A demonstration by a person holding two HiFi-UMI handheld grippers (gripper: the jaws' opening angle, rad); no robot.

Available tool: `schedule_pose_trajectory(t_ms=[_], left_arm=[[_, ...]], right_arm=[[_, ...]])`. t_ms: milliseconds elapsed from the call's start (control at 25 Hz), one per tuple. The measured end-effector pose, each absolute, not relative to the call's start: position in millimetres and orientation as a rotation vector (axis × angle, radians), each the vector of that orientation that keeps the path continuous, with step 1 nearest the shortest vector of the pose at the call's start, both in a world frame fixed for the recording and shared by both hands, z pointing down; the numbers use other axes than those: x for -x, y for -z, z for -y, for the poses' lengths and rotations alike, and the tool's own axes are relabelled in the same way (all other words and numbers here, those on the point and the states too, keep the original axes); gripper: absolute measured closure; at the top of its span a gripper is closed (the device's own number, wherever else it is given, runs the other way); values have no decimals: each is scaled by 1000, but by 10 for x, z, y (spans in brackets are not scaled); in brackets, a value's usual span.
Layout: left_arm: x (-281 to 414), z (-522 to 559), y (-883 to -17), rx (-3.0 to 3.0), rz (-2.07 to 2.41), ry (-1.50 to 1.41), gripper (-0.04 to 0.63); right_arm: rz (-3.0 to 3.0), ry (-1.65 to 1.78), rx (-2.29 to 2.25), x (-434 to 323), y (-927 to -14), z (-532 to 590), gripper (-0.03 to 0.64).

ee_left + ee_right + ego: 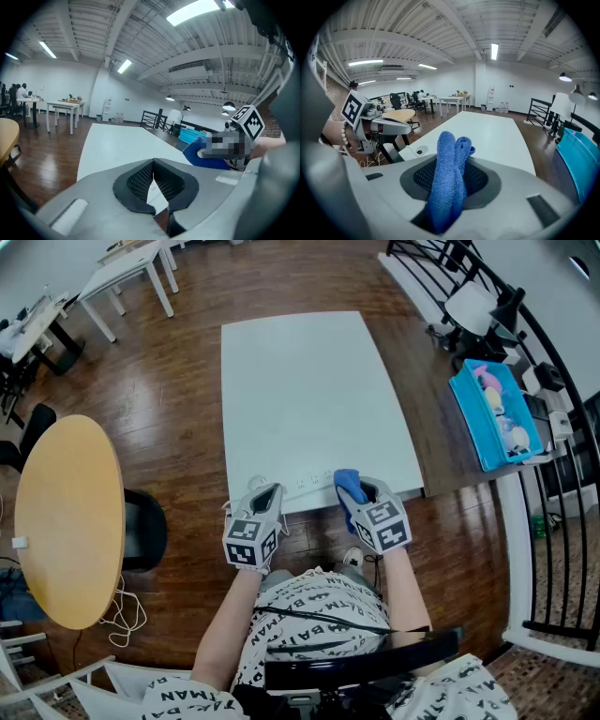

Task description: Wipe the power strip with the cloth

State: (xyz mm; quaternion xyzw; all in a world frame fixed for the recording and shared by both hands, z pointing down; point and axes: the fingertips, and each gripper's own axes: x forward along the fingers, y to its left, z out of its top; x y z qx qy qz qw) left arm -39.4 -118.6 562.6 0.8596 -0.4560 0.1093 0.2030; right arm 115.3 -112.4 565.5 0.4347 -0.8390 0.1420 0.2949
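The white power strip (pixel 305 482) lies along the near edge of the white table (pixel 309 390); in the right gripper view its end with a round button (pixel 417 151) shows just past the jaws. My right gripper (pixel 361 491) (pixel 450 187) is shut on a folded blue cloth (pixel 349 484) (pixel 449 164), held just above the strip's right part. My left gripper (pixel 269 493) (pixel 157 187) is shut with nothing held, hovering at the strip's left end. The left gripper view also catches the blue cloth (pixel 206 154) off to its right.
A round wooden table (pixel 66 521) and a black chair (pixel 145 529) stand to the left. A blue bin (pixel 497 413) sits at the right beside a black railing (pixel 553 456). White desks (pixel 127 268) stand at the far left on the wood floor.
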Motion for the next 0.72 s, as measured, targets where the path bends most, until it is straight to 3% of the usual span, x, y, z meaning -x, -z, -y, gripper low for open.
schedule_pose_trajectory(t_ms=[440, 520, 640, 720], left_arm=[[429, 1235, -5784, -2408, 1242, -376, 595], [419, 1235, -5932, -2420, 1209, -449, 559], [372, 1225, -6217, -2439, 1114, -595, 409], [332, 1208, -6427, -2461, 1034, -712, 347]], right_arm=[[2224, -399, -1173, -1154, -5671, 1172, 482], [2223, -404, -1173, -1145, -5681, 1178, 482], [2220, -410, -1170, -1133, -5696, 1197, 482], [2217, -413, -1173, -1126, -5700, 1203, 482]])
